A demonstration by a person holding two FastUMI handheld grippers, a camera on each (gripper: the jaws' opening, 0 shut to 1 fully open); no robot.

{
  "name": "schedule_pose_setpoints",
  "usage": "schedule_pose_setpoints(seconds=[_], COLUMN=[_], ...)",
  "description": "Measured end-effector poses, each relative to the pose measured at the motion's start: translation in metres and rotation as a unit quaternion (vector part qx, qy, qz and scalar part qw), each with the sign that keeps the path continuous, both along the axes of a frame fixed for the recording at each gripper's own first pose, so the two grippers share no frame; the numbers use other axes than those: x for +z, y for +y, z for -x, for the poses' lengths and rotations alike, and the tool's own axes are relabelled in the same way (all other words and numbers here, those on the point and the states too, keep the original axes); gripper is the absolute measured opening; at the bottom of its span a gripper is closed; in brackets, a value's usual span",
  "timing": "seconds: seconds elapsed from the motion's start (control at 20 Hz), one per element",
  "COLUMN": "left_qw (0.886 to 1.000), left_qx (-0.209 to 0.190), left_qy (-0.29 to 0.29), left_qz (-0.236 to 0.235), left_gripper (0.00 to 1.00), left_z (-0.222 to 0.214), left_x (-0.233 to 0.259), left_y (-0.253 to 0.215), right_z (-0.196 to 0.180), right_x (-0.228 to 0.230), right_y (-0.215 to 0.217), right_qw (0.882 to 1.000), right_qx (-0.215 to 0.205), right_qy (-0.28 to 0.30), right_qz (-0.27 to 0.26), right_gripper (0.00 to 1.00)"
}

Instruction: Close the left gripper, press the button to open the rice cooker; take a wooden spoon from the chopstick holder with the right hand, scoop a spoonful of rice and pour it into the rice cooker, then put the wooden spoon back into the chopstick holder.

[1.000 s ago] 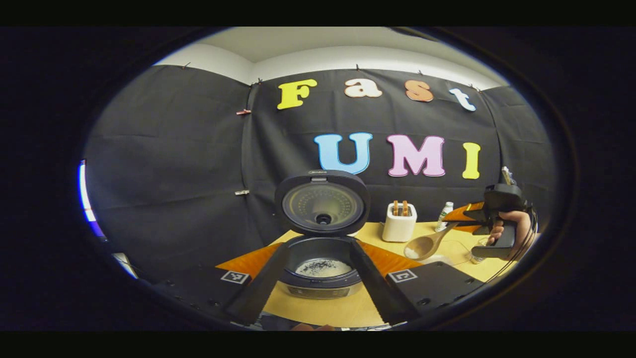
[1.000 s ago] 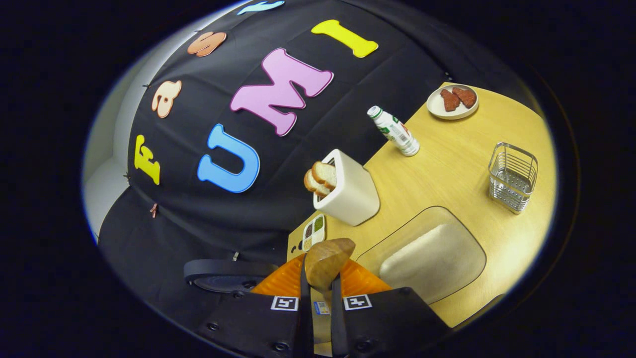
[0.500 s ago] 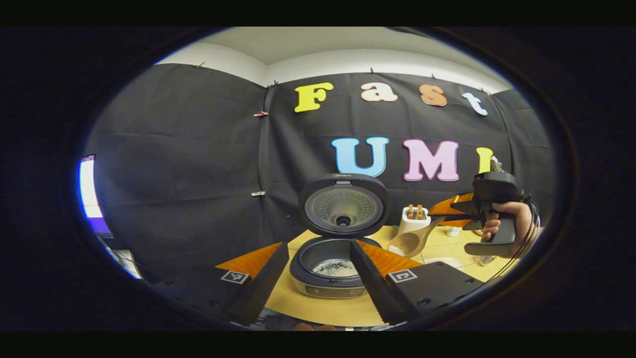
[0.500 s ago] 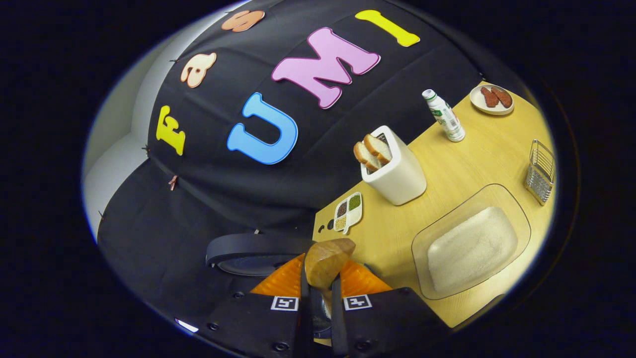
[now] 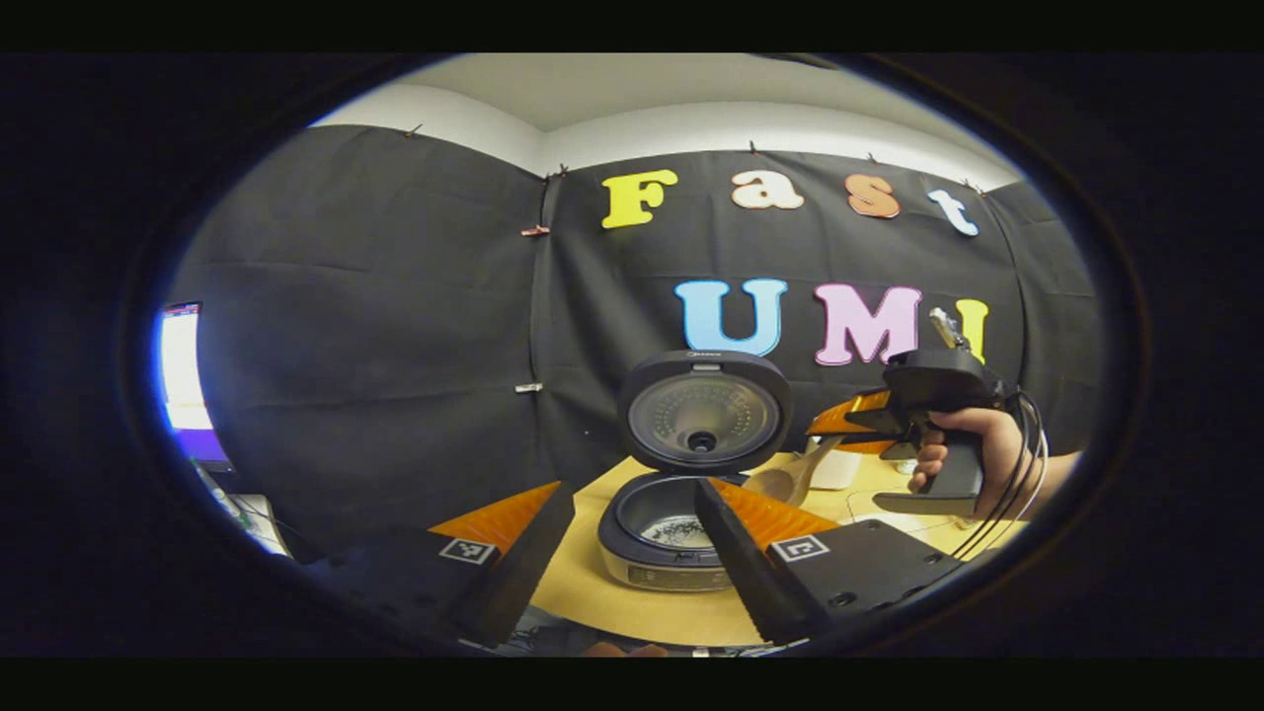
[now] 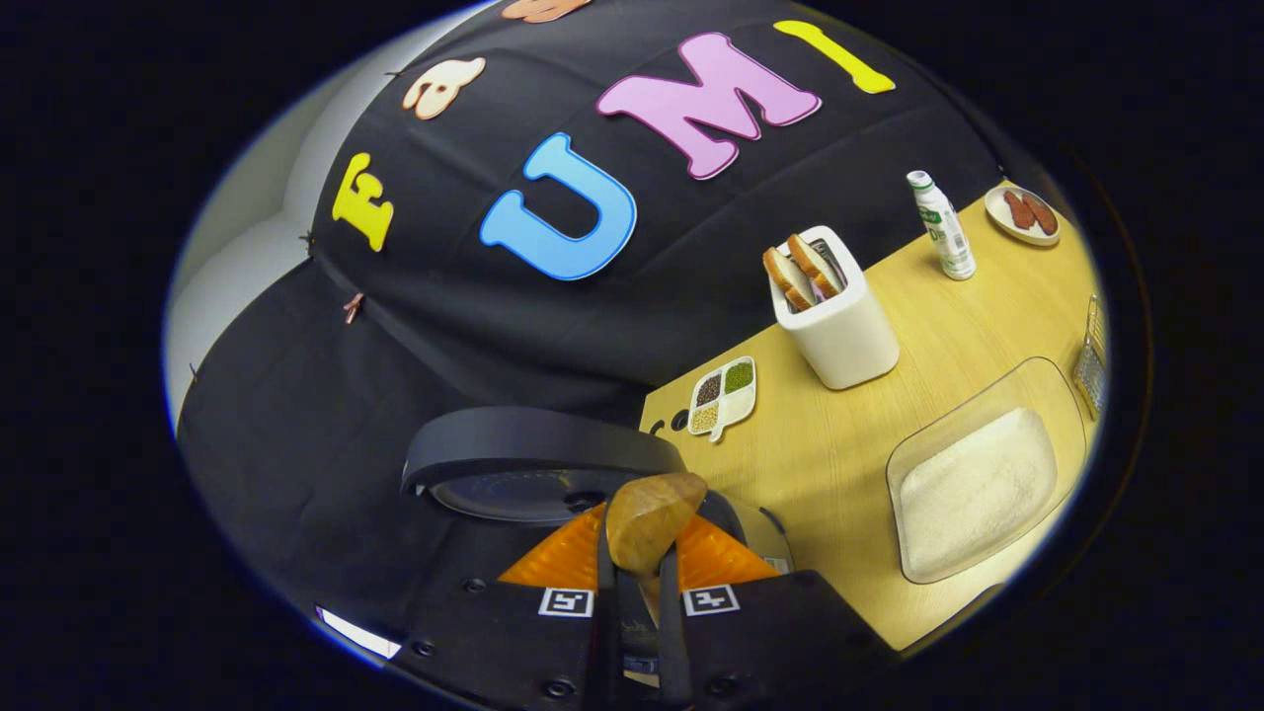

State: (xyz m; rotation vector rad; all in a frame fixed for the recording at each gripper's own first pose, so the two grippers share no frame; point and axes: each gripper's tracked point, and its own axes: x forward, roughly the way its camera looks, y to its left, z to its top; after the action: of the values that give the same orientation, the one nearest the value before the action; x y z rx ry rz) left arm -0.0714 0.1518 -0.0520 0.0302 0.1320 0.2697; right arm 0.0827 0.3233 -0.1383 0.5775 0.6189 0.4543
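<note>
The black rice cooker (image 5: pixel 670 538) stands open, lid (image 5: pixel 704 410) upright, with some rice in the pot. My left gripper (image 5: pixel 633 489) is open, its fingers framing the cooker from the near side, not touching it. My right gripper (image 5: pixel 889 420), held by a hand (image 5: pixel 978 449), is shut on the wooden spoon (image 5: pixel 785 481), whose bowl hangs beside the cooker's right rim. In the right gripper view the spoon (image 6: pixel 652 528) sticks out between the fingers of the right gripper (image 6: pixel 637 568), above the cooker lid (image 6: pixel 533 464). The wire chopstick holder (image 6: pixel 1092 357) sits at the far right edge.
On the wooden table (image 6: pixel 849 434) are a clear tray of rice (image 6: pixel 978 489), a white toaster (image 6: pixel 839 326) with bread slices, a small divided dish of grains (image 6: pixel 724 395), a bottle (image 6: pixel 943 227) and a plate (image 6: pixel 1027 212) of food.
The right gripper has carried the spoon leftwards from over the rice tray to the cooker's right rim. The left gripper has drawn back a little, so the cooker looks smaller.
</note>
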Motion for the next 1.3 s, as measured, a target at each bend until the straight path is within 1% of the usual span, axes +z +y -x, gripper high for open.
schedule_pose_setpoints(seconds=[0.3,0.55,0.65,0.75,0.8,0.85,1.05,1.2,1.3], left_qw=[1.000,1.000,0.999,0.999,0.999,0.999,0.999,0.999,0.999], left_qx=[0.006,0.017,0.019,0.025,0.026,0.027,0.028,0.026,0.026], left_qy=[-0.002,-0.003,0.004,0.002,0.001,0.002,0.002,0.003,0.003], left_qz=[0.009,0.020,0.028,0.034,0.036,0.036,0.038,0.038,0.038], left_gripper=[0.87,0.86,0.86,0.86,0.86,0.86,0.86,0.86,0.86], left_z=[0.004,0.009,0.010,0.012,0.013,0.014,0.014,0.014,0.014], left_x=[-0.003,-0.009,-0.015,-0.016,-0.015,-0.018,-0.019,-0.020,-0.019], left_y=[0.003,0.009,0.011,0.016,0.017,0.017,0.020,0.020,0.022], right_z=[0.008,0.019,0.024,0.030,0.032,0.034,0.047,0.054,0.057], right_x=[-0.001,0.002,0.003,0.002,0.004,0.004,0.000,0.002,0.007], right_y=[0.020,0.040,0.046,0.053,0.056,0.059,0.071,0.077,0.080], right_qw=[0.995,0.984,0.976,0.967,0.962,0.957,0.936,0.920,0.904], right_qx=[0.047,0.091,0.108,0.130,0.139,0.148,0.186,0.204,0.213], right_qy=[-0.058,-0.111,-0.134,-0.158,-0.173,-0.185,-0.226,-0.259,-0.292], right_qz=[0.062,0.109,0.130,0.151,0.161,0.170,0.196,0.213,0.228], right_gripper=[0.18,0.18,0.18,0.18,0.14,0.18,0.18,0.18,0.18])
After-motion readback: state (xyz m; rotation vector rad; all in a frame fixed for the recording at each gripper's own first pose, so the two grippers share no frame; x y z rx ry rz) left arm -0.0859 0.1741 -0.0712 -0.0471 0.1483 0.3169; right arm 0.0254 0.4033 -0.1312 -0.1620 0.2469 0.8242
